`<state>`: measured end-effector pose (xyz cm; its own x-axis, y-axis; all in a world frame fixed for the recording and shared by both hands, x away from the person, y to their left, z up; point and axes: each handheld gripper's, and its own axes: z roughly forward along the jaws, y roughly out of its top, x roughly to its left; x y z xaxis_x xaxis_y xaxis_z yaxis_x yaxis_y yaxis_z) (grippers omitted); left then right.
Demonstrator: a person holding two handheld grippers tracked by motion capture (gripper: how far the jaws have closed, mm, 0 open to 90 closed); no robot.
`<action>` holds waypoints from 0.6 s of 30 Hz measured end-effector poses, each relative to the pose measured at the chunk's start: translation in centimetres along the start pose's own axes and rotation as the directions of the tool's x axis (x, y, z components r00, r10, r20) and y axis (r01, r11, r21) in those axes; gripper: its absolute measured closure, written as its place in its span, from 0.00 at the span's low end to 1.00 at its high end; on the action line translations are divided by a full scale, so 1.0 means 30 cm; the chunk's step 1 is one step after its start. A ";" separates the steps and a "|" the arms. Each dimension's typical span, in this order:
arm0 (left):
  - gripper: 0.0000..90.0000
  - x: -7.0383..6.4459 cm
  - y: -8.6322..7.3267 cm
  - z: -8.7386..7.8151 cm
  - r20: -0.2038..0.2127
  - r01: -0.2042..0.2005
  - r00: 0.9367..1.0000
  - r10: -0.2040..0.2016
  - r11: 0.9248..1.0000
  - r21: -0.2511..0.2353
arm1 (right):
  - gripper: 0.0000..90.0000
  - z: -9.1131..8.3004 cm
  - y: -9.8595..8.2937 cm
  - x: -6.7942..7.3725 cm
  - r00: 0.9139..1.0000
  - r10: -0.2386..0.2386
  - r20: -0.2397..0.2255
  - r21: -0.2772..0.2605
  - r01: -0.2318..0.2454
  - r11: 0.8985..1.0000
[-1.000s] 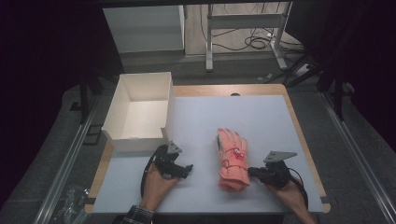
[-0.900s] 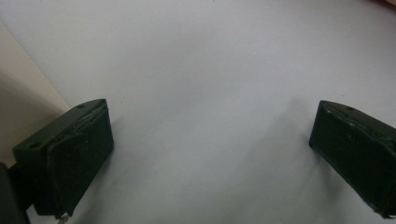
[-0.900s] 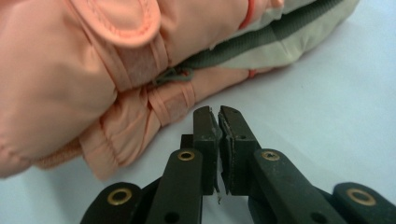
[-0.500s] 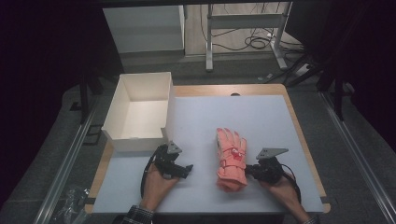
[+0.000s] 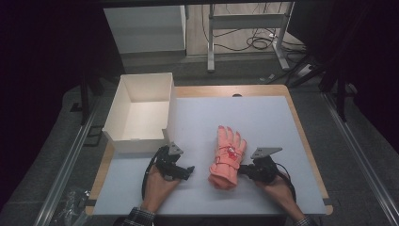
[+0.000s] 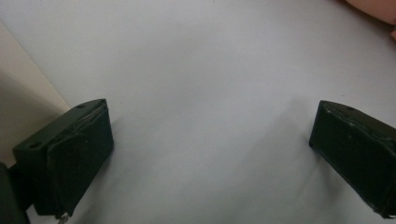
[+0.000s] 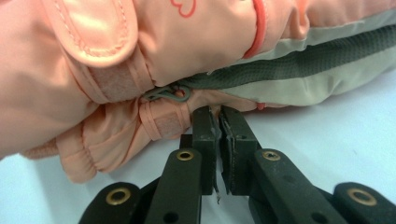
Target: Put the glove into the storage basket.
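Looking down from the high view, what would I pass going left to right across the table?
White box → left gripper → pink glove → right gripper, its tips at the glove's cuff.

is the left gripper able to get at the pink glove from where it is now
Probably yes. The left gripper sits open on the bare white table, and the pink glove lies just to its right with nothing between them. The right gripper, jaws together, is at the glove's far edge.
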<state>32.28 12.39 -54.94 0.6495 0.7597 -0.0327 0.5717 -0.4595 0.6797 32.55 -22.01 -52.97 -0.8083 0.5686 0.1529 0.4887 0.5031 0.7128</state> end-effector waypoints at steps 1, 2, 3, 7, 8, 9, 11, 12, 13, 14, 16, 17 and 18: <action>0.00 0.000 0.000 0.000 0.000 0.000 1.000 0.000 1.000 0.000 | 0.93 0.005 0.004 0.001 1.000 0.001 -0.002 0.001 -0.001 1.000; 0.00 0.000 0.000 0.000 0.000 0.000 1.000 0.000 1.000 -0.001 | 0.93 0.011 0.009 0.002 1.000 0.004 -0.002 0.002 -0.004 1.000; 0.00 0.000 0.000 0.000 0.000 0.000 1.000 0.000 1.000 -0.001 | 0.93 0.015 0.013 0.003 1.000 0.004 -0.002 0.000 -0.004 1.000; 0.00 0.000 0.000 0.000 0.000 0.001 1.000 -0.001 1.000 -0.001 | 0.93 0.031 0.025 0.004 1.000 0.006 -0.004 -0.002 -0.006 1.000; 0.00 0.000 0.000 0.000 0.000 0.001 1.000 -0.001 1.000 -0.001 | 0.93 0.036 0.028 0.005 1.000 0.010 -0.003 -0.003 -0.010 1.000; 0.00 0.000 0.000 0.000 0.000 0.001 1.000 -0.001 1.000 -0.001 | 0.93 0.039 0.031 0.006 1.000 0.011 -0.002 -0.005 -0.011 1.000; 0.00 0.000 0.000 0.000 0.000 0.001 1.000 -0.001 1.000 -0.001 | 0.94 0.048 0.037 0.006 1.000 0.011 0.000 -0.006 -0.011 1.000; 0.00 0.000 0.000 0.000 0.000 0.001 1.000 -0.001 1.000 0.000 | 0.94 0.050 0.041 0.006 1.000 0.014 -0.001 -0.003 -0.014 1.000; 0.00 0.000 0.000 0.000 0.000 0.001 1.000 -0.001 1.000 0.000 | 0.94 0.054 0.044 0.007 1.000 0.017 0.001 -0.003 -0.017 1.000; 0.00 0.000 0.000 0.000 0.000 0.001 1.000 -0.001 1.000 0.000 | 0.94 0.057 0.047 0.005 1.000 0.013 -0.001 -0.003 -0.013 1.000; 0.00 0.000 0.000 0.000 0.000 0.001 1.000 -0.001 1.000 0.000 | 0.94 0.071 0.059 0.004 1.000 0.018 0.003 -0.006 -0.018 1.000; 0.00 0.000 0.000 0.000 0.000 0.001 1.000 -0.001 1.000 0.000 | 0.94 0.073 0.062 0.003 1.000 0.018 0.002 -0.005 -0.018 1.000; 0.00 0.000 0.000 0.000 0.000 0.001 1.000 -0.001 1.000 -0.001 | 0.94 0.078 0.065 0.002 1.000 0.019 0.004 -0.007 -0.018 1.000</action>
<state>32.28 12.38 -54.94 0.6488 0.7603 -0.0334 0.5722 -0.4584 0.6801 34.22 -19.47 -53.17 -0.7976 0.5807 0.1630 0.5012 0.4878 0.7148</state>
